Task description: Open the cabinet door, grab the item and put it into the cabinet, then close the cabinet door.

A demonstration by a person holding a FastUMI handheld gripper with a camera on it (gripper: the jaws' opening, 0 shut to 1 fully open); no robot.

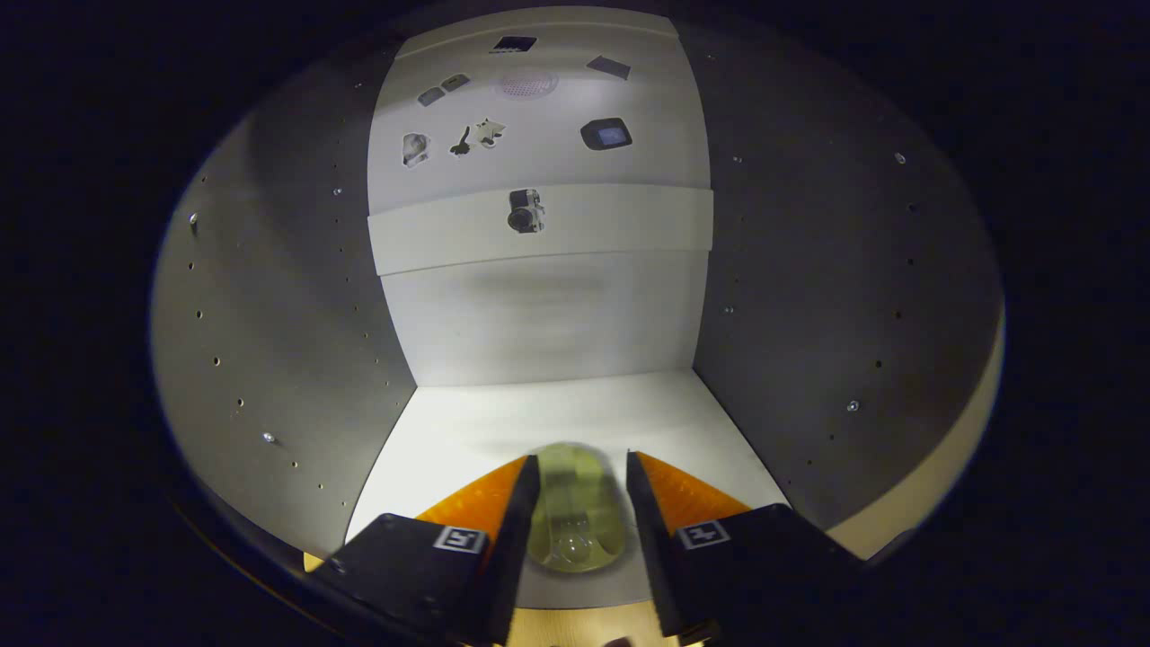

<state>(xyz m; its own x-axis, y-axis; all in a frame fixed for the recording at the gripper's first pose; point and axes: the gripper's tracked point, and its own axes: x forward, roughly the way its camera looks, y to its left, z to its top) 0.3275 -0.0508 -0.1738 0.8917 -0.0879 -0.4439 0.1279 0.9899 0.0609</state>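
While your claw [582,481] points into the open cabinet [269,314], a pale yellow-green translucent item [575,512] sits between its two fingers, resting low over the front of the cabinet floor [548,409]. You can see the fingers flanking the item closely on both sides, but whether both press on it cannot be told. Beyond the fingertips, the white floor runs to the back wall [539,314], where a horizontal band and several small stickers [526,211] appear. Grey side walls with rows of small holes stand left and right.
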